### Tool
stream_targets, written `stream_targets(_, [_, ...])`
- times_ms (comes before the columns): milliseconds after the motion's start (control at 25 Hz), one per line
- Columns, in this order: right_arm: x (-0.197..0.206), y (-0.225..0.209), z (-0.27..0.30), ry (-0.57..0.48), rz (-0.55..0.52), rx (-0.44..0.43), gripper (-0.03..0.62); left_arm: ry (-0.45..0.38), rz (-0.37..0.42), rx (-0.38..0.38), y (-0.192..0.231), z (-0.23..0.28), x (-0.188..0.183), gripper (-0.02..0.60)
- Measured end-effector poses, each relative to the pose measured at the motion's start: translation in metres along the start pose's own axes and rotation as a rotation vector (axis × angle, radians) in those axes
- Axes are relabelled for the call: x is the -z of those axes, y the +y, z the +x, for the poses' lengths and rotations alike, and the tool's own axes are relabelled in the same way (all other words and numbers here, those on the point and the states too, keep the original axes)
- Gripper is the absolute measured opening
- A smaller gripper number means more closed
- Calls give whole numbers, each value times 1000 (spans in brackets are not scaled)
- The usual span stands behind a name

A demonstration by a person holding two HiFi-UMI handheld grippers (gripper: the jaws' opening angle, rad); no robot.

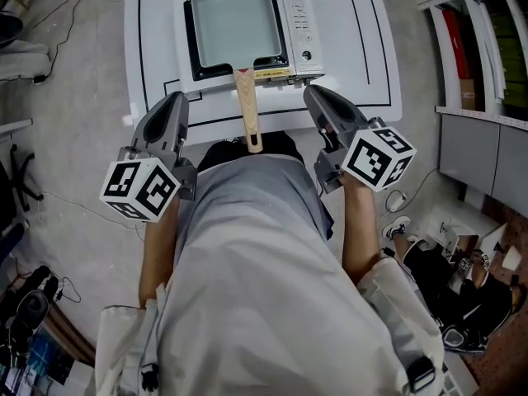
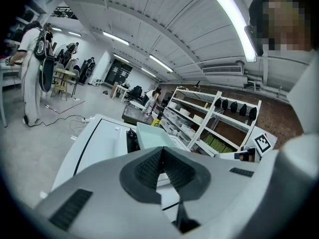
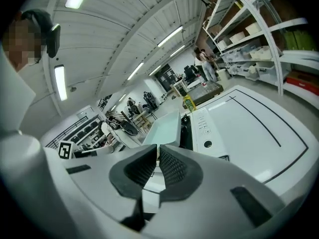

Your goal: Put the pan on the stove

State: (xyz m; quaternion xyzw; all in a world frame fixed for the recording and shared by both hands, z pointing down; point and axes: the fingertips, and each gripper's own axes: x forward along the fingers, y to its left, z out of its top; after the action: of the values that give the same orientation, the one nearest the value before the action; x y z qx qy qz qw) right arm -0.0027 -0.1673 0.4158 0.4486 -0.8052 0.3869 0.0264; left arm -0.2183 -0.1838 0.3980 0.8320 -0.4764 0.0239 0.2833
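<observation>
The rectangular pale-green pan (image 1: pixel 233 21) sits on the white single-burner stove (image 1: pixel 299 23) on the white table (image 1: pixel 363 48). Its wooden handle (image 1: pixel 247 110) points back toward me over the table's front edge. My left gripper (image 1: pixel 176 99) hovers left of the handle and my right gripper (image 1: pixel 316 93) right of it, both apart from it. In the left gripper view the jaws (image 2: pixel 161 151) are closed with nothing between them, and the pan (image 2: pixel 152 137) lies ahead. The right gripper (image 3: pixel 158 148) also shows its pads together and empty, with the pan (image 3: pixel 167 128) beyond.
Black lines mark a frame on the tabletop. Shelving (image 1: pixel 474 40) stands to the right, with shoes and bags (image 1: pixel 462 295) on the floor below it. Cables and gear lie on the floor at left. A person (image 2: pixel 30 68) stands far off in the left gripper view.
</observation>
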Motion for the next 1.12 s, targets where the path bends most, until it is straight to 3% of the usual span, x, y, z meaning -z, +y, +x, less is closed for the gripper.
stream_targets(160, [3,-3,-4,17,-68,79,11,-4,-2,-15,1,-4,0,8])
stream_targets(400, [6,11,-7,20,-171,96,9,-12,5,-44,4,-10,-1,8])
stream_targets(800, [18,16,-2,78,-154,64,9,3,-20,-86,15,-12,5,8])
stream_targets(1120, [23,5,-2,123,-187,171,9,32,-55,-110,22,-13,13,2])
